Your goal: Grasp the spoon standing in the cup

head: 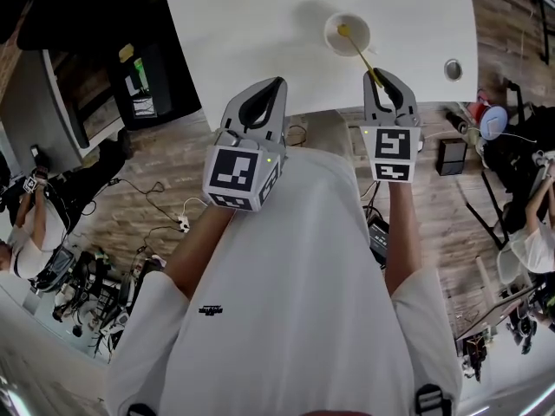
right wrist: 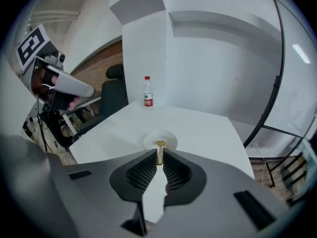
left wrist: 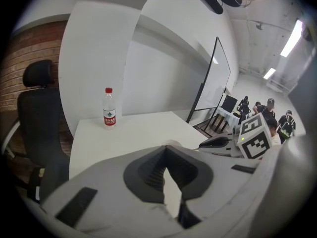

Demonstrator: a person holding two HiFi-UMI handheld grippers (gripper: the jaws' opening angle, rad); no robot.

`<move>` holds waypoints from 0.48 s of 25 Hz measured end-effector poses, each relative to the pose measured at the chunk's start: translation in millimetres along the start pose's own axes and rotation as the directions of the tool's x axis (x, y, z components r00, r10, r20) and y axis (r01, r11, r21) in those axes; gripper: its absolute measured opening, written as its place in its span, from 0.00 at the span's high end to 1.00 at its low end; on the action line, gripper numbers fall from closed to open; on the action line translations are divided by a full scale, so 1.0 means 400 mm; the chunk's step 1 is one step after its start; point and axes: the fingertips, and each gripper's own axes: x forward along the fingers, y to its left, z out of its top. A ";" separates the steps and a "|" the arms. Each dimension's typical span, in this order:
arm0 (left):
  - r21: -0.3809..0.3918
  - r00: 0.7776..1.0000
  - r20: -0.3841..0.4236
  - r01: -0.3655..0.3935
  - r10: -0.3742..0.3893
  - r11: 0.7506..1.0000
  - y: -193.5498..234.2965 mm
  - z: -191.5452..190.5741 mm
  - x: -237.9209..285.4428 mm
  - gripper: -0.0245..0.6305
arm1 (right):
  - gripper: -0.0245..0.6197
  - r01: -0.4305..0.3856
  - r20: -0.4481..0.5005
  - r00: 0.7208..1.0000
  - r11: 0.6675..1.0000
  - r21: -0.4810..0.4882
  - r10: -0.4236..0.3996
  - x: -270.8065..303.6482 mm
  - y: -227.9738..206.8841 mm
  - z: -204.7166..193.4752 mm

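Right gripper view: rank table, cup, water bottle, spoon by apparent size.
1. table
2. cup
3. water bottle
4. spoon, only partly in view

The water bottle stands farther back, so cup over bottle holds only on screen.

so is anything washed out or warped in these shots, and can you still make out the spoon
Head view: even light, the cup throws only a soft shadow up-left on the white table. Right gripper view: fisheye bends the room's edges, corners go dark; the cup nearly blends into the table, but the spoon is crisp. Left gripper view: same warp, ceiling lights glare.
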 end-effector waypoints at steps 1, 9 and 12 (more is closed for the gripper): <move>0.003 1.000 0.003 0.004 -0.004 1.000 -0.002 0.002 -0.003 0.97 | 0.90 0.009 0.005 1.000 1.000 0.006 -0.009 -0.009 0.001 0.003; 0.014 0.999 0.043 0.014 -0.014 1.000 0.017 0.025 -0.036 0.97 | 0.90 0.062 0.034 0.997 0.997 0.051 -0.063 -0.065 0.026 0.026; 0.023 0.998 0.056 0.025 -0.026 0.999 0.022 0.037 -0.045 0.97 | 0.90 0.074 0.040 0.996 0.995 0.067 -0.077 -0.085 0.040 0.036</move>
